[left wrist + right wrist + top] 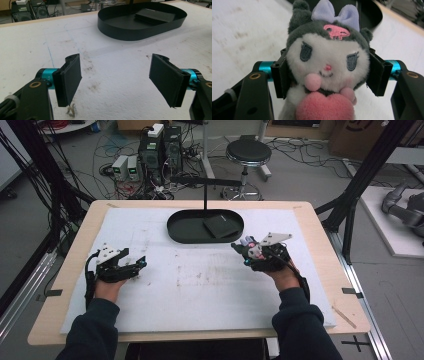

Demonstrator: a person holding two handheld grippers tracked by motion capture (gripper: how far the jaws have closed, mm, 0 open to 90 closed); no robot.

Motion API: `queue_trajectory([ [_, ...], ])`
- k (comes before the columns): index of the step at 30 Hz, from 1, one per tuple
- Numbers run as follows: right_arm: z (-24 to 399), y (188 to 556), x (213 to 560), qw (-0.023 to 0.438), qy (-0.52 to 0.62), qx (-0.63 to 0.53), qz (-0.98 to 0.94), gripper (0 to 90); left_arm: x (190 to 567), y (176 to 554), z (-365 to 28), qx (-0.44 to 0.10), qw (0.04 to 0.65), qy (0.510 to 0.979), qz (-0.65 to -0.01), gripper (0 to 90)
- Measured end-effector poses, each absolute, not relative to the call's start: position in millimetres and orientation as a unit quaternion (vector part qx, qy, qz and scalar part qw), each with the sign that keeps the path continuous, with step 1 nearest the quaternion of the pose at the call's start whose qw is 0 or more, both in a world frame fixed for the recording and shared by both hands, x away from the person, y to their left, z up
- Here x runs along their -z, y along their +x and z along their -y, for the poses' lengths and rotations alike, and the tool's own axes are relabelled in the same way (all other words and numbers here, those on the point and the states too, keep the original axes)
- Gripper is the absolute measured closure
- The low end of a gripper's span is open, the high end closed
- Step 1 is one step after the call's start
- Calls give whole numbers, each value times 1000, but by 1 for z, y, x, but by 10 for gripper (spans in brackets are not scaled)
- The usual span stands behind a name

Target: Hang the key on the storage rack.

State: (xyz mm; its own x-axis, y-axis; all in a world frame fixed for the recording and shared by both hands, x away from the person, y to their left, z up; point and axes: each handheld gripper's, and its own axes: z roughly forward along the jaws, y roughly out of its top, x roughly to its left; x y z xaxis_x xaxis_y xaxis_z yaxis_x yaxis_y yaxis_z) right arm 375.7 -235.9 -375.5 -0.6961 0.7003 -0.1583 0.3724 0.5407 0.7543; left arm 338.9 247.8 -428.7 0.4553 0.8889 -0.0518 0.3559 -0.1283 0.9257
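Over on the left side of the table [75, 270], the left gripper [142, 264] rests low on the white foam mat [200, 280] with its jaws spread wide and nothing between them; it seems parked there to keep out of the way while the other hand works. Its own camera makes that plain: the two black pads [71, 78] stand well apart over bare, scuffed foam, and beyond them lies the black oval tray [140, 32] with a flat dark slab [155, 16] lying inside it, towards one end. Further right in the high view, that tray sits at the middle of the far half of the mat, and a thin black post stands at its far side. Just beside the tray's near right end, the right gripper [240, 251] is clamped on a plush toy [328, 67], its jaws pointing towards the tray, which suggests the toy is meant to go in there. From above the toy is little more than a small pale patch with a hint of lilac at the jaw tips. The right gripper view supplies what the high view cannot: a dark-hooded doll with a white face, a lilac bow and a pink heart at its chest, squeezed at both cheeks by the pads, face turned to the camera, with the tray's dark edge behind its head.
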Motion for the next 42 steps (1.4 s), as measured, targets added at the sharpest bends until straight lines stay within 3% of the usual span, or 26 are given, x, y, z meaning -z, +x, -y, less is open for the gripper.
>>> queue_trajectory([
  [16, 219, 431, 322, 223, 300, -412, -831, 328, 427, 338, -250, -276, 491, 697, -444, 257],
  [33, 228, 468, 321, 249, 286, -400, -835, 328, 427, 337, -251, -276, 497, 697, -437, 261],
  [42, 219, 488, 303, 269, 294, -406, -822, 330, 427, 337, -252, -275, 500, 693, -440, 263],
])
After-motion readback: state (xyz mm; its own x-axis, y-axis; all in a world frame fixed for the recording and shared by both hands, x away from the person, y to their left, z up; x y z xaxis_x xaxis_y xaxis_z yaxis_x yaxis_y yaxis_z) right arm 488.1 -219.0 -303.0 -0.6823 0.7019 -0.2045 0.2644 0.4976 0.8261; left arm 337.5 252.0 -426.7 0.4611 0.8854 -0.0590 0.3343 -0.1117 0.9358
